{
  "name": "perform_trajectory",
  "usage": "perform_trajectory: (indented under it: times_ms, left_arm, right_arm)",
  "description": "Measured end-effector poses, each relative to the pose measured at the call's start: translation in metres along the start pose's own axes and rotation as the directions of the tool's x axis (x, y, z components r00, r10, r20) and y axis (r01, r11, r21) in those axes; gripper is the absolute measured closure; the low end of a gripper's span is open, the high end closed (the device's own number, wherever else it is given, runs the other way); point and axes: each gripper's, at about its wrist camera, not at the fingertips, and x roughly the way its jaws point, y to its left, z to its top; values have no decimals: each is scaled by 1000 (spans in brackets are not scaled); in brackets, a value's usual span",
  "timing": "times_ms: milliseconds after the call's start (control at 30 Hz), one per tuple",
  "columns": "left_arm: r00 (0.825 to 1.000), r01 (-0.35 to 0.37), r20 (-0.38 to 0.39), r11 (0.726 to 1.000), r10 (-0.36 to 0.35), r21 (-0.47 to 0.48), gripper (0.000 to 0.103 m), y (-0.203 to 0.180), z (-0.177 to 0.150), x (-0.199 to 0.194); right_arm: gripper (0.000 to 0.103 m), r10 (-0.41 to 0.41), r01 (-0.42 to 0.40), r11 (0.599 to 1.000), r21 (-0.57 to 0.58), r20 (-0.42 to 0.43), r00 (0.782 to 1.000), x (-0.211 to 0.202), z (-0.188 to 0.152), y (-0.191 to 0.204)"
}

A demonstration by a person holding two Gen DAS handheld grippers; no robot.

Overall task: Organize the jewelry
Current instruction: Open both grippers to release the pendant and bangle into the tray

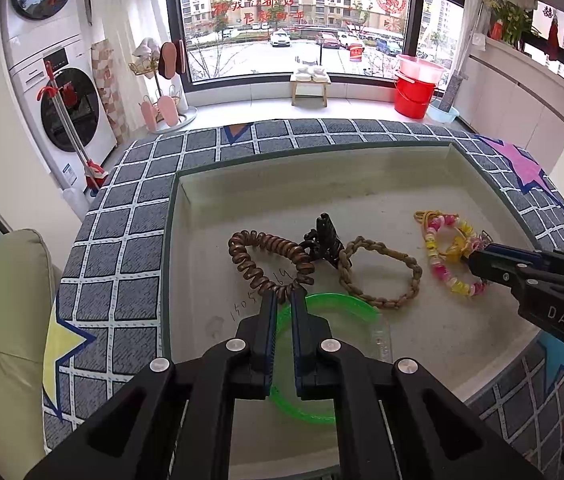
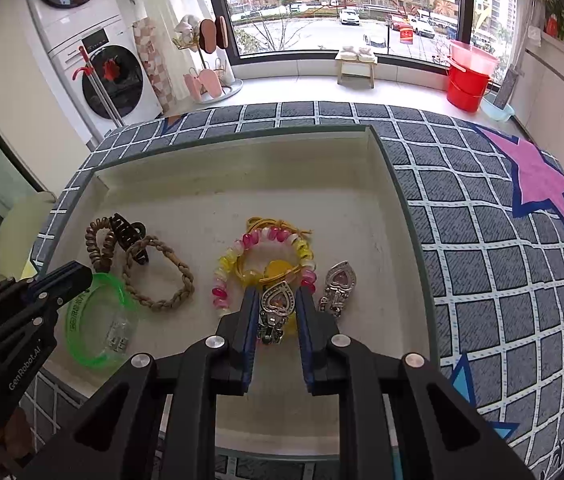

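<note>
Left tongs [image 1: 286, 300] (closed) over green bangle [image 1: 321, 360]

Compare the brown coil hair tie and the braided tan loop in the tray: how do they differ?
The brown coil hair tie is a glossy, dark spiral cord; the braided tan loop is a matte, paler plait. The coil's outline is pinched and irregular; the braid lies as a fuller oval. Both lie flat in the tray, either side of the black claw clip.

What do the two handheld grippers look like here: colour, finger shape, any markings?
Both are matte black with angular, cut-out frames and round silver screw heads. The left gripper and right gripper each have two straight, flat fingers faced with blue ribbed pads. White lettering shows on the bodies: "GenRobot.AI" on the left, "DAS" on the right. No cables or sleeves show.
</note>
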Motion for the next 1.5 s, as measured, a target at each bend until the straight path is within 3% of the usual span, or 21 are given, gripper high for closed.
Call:
perform_trajectory:
  times_ms: [133,233,433,1200,1233,1267,1300,1400,1467,1500]
  left_arm:
    - [1000,-5,13,1000,5,3,82,-2,1,-4]
    - [1000,-4,19,1000,4,-6,82,-1,2,-8]
    - [999,-19,35,1000,20,-21,82,-1,1,-17]
    - [997,-61,34,997,62,-50,80,4,-1,-26]
    - [997,-62,32,997,64,-54,72,5,-2,-25]
    - [997,-66,27,996,68,-61,17,7,-2,-25]
    - [996,-81,30,994,83,-78,0,9,-2,-27]
    - [993,-89,66,993,95,-78,0,11,-1,-29]
    - [993,-90,69,993,95,-78,0,13,-1,-28]
    - [992,-93,72,992,99,-80,0,13,0,-27]
  right_arm:
    - [51,3,-3,1000,2,-1,1000,-2,0,-1]
    - [50,5,-5,1000,3,6,1000,-6,-1,-1]
    - [36,27,-28,999,33,23,999,-15,0,-4]
    - [33,49,-52,997,53,58,997,-35,2,-4]
    - [33,48,-52,997,53,61,997,-36,3,-4]
    - [33,48,-51,997,54,62,997,-37,3,-4]
    - [33,48,-51,997,55,64,997,-37,3,-4]
    - [32,46,-50,997,55,65,997,-38,4,-4]
    - [21,45,-48,997,53,64,997,-37,4,-3]
    - [21,44,-47,997,53,69,997,-38,4,-3]
